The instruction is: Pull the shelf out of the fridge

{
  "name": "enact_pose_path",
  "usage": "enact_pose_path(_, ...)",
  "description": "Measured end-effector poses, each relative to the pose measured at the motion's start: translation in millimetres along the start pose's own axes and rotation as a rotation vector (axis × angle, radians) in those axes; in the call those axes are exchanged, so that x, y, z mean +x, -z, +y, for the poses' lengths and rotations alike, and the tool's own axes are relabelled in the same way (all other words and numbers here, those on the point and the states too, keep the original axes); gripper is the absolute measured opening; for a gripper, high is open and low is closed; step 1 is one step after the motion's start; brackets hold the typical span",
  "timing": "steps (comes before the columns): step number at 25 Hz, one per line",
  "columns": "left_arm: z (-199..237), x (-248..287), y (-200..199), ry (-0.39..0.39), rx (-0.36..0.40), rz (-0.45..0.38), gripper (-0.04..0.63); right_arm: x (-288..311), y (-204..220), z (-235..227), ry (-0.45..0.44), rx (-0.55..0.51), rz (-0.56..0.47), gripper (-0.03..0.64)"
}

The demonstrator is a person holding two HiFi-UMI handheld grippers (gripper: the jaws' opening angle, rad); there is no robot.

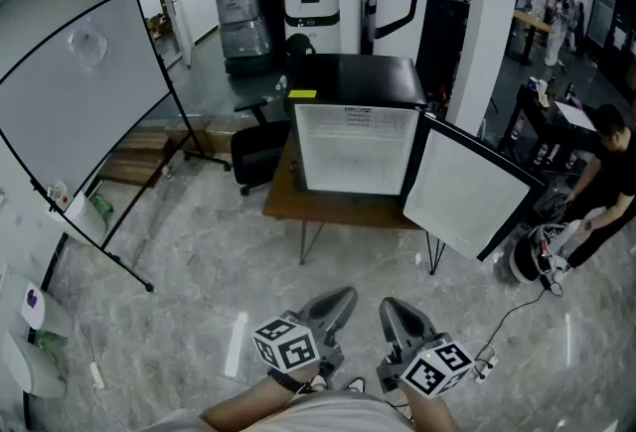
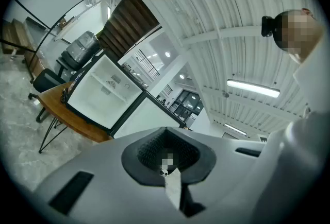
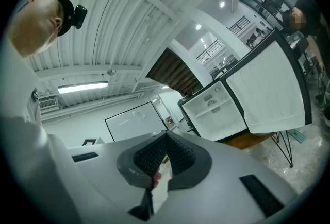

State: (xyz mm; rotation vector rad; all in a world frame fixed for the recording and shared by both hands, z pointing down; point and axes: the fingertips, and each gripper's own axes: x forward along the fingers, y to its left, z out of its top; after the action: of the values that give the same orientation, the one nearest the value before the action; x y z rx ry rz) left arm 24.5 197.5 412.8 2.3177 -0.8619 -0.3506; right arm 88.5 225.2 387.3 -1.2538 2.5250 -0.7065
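A small black fridge (image 1: 353,147) stands on a low wooden table (image 1: 338,212), its door (image 1: 467,187) swung wide open to the right. The inside is white; a thin shelf (image 3: 213,108) crosses it in the right gripper view. Both grippers hang low near my body, well short of the fridge. My left gripper (image 1: 346,297) is shut with nothing in it, and my right gripper (image 1: 390,307) beside it is shut and empty too. The left gripper view looks over its closed jaws toward the fridge (image 2: 100,94), tilted.
A large whiteboard on a stand (image 1: 79,92) fills the left side. A black office chair (image 1: 260,157) sits against the table's left end. A person (image 1: 606,172) bends over gear at the right, with a cable (image 1: 517,306) trailing across the marble floor.
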Motion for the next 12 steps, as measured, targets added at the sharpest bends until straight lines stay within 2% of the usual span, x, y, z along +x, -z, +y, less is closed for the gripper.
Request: enact_pose_path(12,-2.0,9.7,11.7,-0.013,-0.003,0.009,0.005,-6.5,-0.2,-10.4,-0.013,0.013,0.006,0.017)
